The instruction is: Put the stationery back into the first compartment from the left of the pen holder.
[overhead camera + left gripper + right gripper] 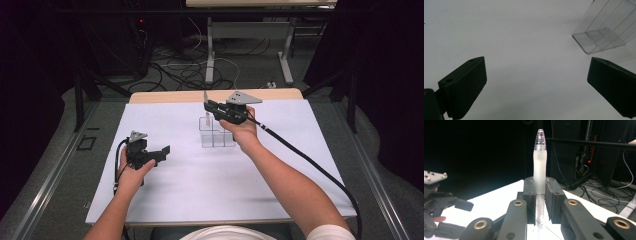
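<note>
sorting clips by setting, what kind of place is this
Probably a lab or recording workspace, not a home: a white-covered table among dark surroundings, loose cables on the floor, an equipment rack with a red light, and a handheld gripper trailing its cable.

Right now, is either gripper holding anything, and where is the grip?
The right gripper is shut on a clear pen, clamped on its barrel below the frosted grip sleeve. The left gripper is open, holding nothing.

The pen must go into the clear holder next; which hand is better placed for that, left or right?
Right, probably. The right gripper is shut on the pen and sits above the clear holder. The left gripper is open and holds nothing, apart from the holder.
</note>
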